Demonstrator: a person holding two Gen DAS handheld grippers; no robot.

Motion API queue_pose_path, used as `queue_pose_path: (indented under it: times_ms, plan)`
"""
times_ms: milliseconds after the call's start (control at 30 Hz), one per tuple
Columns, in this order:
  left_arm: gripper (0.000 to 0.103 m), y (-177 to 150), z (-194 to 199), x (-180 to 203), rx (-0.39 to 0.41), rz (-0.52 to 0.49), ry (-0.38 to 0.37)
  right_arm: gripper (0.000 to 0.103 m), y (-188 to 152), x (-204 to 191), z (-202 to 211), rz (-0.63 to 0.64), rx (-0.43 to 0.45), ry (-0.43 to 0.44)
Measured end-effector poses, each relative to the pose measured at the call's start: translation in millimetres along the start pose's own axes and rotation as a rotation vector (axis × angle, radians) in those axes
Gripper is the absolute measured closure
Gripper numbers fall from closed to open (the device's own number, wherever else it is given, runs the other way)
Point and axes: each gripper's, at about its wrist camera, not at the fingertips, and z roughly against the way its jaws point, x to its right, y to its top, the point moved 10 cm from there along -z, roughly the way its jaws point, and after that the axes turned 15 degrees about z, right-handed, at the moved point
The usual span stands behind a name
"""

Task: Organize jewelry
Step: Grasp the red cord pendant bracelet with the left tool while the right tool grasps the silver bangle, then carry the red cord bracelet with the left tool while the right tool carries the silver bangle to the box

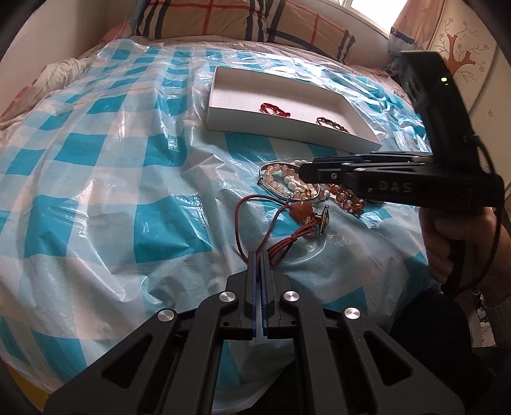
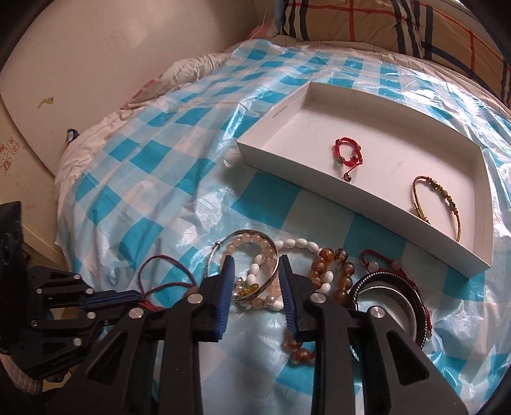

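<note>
- The shallow white cardboard tray (image 2: pixel 377 204) lay on the bed's blue-and-white checked plastic sheet (image 1: pixel 105 178), with a wide stretch of bare sheet to its left and a narrow strip between its near wall and the jewelry pile.
- Inside the tray, a red woven cord bracelet (image 2: pixel 348 152) and a gold-and-green beaded cord bracelet (image 2: pixel 437 204) sat well apart.
- The left tool (image 1: pixel 258 255) was pressed together, pinching the dark red cord of a necklace with an orange stone pendant (image 1: pixel 298 210), low over the sheet's near side.
- The right tool (image 2: pixel 255 265) hovered spread wide over the pile, its blue pads either side of a thin silver bangle (image 2: pixel 246 268) and a pale pink bead bracelet (image 2: pixel 255 242).
- White oval beads (image 2: pixel 303 244), amber glass beads (image 2: pixel 332 265) and wide silver bangles (image 2: pixel 399 297) crowded just right of it.
- A plaid pillow (image 1: pixel 255 22) lined the bed's far edge against the wall.
</note>
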Motion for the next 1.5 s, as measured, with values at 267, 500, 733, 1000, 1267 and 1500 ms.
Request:
queue_pose_path:
  times_ms: [267, 500, 733, 1000, 1267, 1500]
  plan:
    - [0.099, 3, -11, -5, 0.002, 0.009, 0.002, 0.098, 0, 5, -1, -0.006, 0.021, -0.014]
    - [0.101, 7, 2, 0, 0.017, 0.021, -0.027, 0.098, 0, 11, 44, -0.047, 0.120, -0.031]
    - [0.101, 19, 33, 27, 0.062, 0.012, -0.087, 0.098, -23, 17, 96, -0.123, 0.200, -0.026]
    - [0.101, 26, 64, 59, 0.119, -0.032, -0.105, 0.098, -53, 13, 144, -0.195, 0.291, -0.023]
    - [0.101, 33, 83, 73, 0.136, -0.042, -0.117, 0.098, -70, 18, 165, -0.237, 0.342, -0.014]
    - [0.101, 37, 86, 92, 0.141, -0.070, -0.130, 0.098, -77, 25, 176, -0.258, 0.376, -0.012]
